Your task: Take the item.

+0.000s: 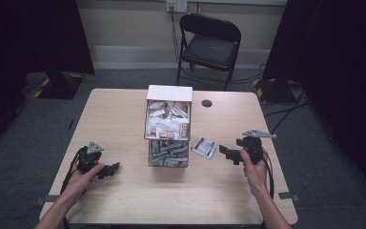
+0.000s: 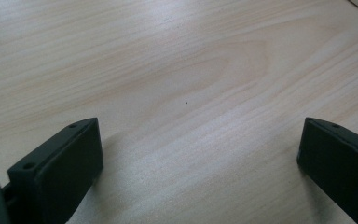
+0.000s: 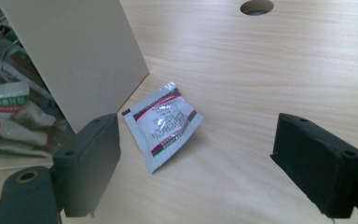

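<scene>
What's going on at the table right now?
A person holds a tool in each hand at a wooden table. A small sachet lies flat beside a clear box of sachets. The right tool hangs open just short of the sachet, not touching it. The left tool rests open on bare wood, well left of the box.

The table [image 3: 270,70] is pale wood-grain laminate, smooth with a soft satin sheen. The sachet [image 3: 165,122], lying between the jaws of the right gripper [image 3: 198,158], is thin glossy foil or plastic film, crinkled, printed white with red and green bands. The box [image 3: 74,56], beyond the jaw seen at left in the right gripper view, has a matt off-white card or plastic wall and a clear, reflective lower part holding more glossy sachets. Both the right gripper and the left gripper [image 2: 198,163] carry matt black moulded plastic jaws with a slightly grainy surface.
</scene>
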`<state>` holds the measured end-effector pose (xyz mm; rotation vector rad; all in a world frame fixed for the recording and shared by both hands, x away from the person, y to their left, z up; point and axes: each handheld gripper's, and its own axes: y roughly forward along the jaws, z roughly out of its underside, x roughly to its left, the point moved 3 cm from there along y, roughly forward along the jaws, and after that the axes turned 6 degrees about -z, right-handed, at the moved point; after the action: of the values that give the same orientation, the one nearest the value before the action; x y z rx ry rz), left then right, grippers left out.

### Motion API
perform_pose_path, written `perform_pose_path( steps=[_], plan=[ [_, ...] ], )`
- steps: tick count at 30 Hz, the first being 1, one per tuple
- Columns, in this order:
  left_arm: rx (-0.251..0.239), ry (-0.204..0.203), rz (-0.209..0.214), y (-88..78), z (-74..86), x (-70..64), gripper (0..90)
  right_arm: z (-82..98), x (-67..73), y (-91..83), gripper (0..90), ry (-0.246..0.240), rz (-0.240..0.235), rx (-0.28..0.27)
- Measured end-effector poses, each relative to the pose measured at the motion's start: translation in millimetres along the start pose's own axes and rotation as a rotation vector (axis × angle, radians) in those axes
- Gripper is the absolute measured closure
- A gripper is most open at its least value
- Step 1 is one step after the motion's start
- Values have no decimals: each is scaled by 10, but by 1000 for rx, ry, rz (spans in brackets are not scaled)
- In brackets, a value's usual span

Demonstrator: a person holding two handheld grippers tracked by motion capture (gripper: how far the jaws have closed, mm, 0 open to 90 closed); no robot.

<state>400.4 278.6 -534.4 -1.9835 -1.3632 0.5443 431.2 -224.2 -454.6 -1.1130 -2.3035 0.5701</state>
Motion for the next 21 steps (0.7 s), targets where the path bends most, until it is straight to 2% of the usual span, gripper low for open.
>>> perform_pose_path(
  steps=[9, 13, 17, 21],
  plan=[
    [1, -6, -1, -1, 2, 0, 0, 116, -21, -262, 143, -3, 20, -6],
    [-2, -9, -1, 0, 2, -3, 0, 195, -75, -381, 143, 18, 29, -10],
    [-2, -10, -3, -1, 3, -3, 0, 306, -164, -499, 144, 31, 63, -9],
    [-2, -10, -3, -1, 3, -3, 0, 377, -217, -546, 146, 44, 75, 5]
  ],
)
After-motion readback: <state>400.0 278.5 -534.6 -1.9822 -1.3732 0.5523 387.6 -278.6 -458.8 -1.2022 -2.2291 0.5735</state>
